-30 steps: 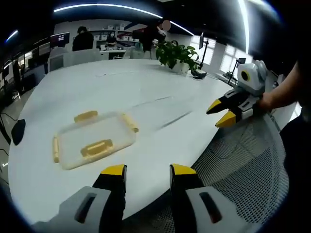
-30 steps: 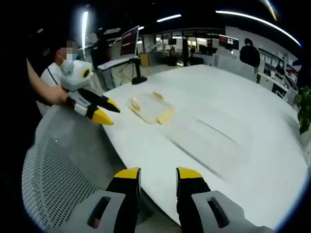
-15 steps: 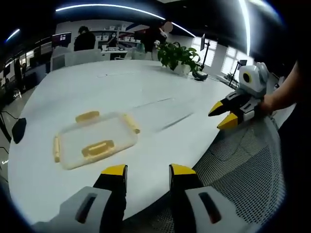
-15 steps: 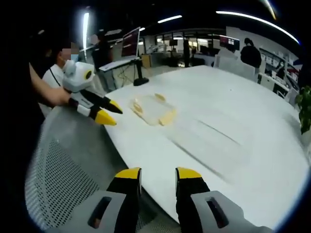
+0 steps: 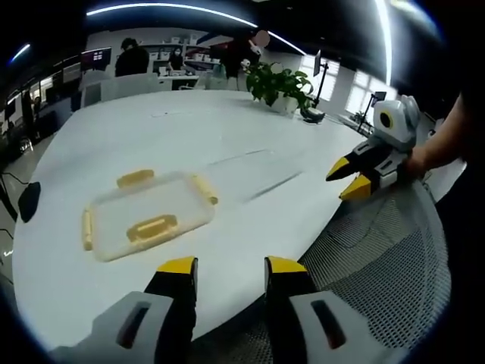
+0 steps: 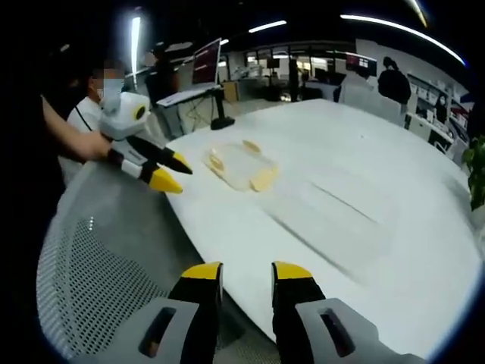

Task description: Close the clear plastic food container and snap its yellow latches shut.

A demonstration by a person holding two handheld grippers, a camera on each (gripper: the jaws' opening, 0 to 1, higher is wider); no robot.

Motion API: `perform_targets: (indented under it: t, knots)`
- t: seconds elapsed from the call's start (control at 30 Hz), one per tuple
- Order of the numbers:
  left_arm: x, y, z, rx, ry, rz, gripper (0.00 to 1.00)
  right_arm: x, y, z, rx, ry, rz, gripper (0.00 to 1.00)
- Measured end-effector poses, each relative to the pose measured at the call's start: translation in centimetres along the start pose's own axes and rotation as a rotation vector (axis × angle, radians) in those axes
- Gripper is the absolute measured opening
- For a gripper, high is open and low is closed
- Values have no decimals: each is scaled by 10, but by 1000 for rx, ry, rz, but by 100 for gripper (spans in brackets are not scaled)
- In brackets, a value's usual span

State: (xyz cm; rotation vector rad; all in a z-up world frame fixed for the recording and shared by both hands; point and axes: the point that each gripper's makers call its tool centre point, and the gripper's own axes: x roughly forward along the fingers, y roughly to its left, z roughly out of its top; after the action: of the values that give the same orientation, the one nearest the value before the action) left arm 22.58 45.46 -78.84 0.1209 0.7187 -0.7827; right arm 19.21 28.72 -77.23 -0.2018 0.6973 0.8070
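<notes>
The clear plastic food container [image 5: 144, 216] lies flat on the white table [image 5: 227, 152] with its lid on and yellow latches [image 5: 151, 227] along its sides, just beyond the left gripper [image 5: 225, 267] and a little to that gripper's left. Seen from the right gripper [image 6: 237, 271], the container [image 6: 239, 166] sits well ahead, near the table's edge [image 6: 227, 250]. Both grippers hover off the table's edge over a mesh chair back [image 6: 98, 280], jaws parted and holding nothing.

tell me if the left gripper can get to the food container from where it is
Probably yes. The left gripper hangs open at the table's near edge, and the clear food container lies just ahead and a bit to one side, with only bare tabletop between them. The right gripper is well off.
</notes>
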Motion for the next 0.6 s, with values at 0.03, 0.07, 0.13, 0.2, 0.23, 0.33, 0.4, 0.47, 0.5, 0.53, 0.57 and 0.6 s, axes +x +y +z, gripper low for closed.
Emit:
perform_targets:
  t: [0.03, 0.07, 0.13, 0.2, 0.23, 0.33, 0.4, 0.47, 0.5, 0.53, 0.57, 0.6]
  knots:
    - [0, 0, 1, -1, -1, -2, 34, 0, -1, 0, -2, 4, -4, 24]
    - [0, 0, 2, -7, -3, -2, 34, 1, -2, -2, -4, 15, -9, 24]
    - [-2, 2, 6, -3, -23, 5, 32, 2, -1, -6, 8, 37, -5, 25]
    - [-2, 0, 5, -11, -16, -5, 34, 0, 0, -3, 1, 27, 1, 24]
    - [-2, 1, 5, -10, -17, -5, 34, 0, 0, -2, 6, 23, 4, 24]
    - [-5, 3, 13, -36, -46, -12, 34, -2, -2, 2, 29, 13, 9, 24]
    - [-5, 3, 16, -55, -59, -27, 37, -2, 2, 9, 61, -14, 37, 26]
    - [-8, 6, 17, -59, -70, -34, 40, -3, 3, 17, 86, -44, 47, 28]
    - [-9, 6, 18, -68, -75, -46, 42, -3, 3, 17, 79, -43, 42, 27]
    - [-9, 5, 19, -78, -82, -58, 43, -2, 3, 18, 83, -43, 40, 28]
    - [-11, 6, 20, -82, -90, -65, 43, -2, 3, 20, 93, -45, 41, 28]
    - [-11, 6, 21, -84, -96, -70, 43, -2, 3, 20, 94, -50, 41, 28]
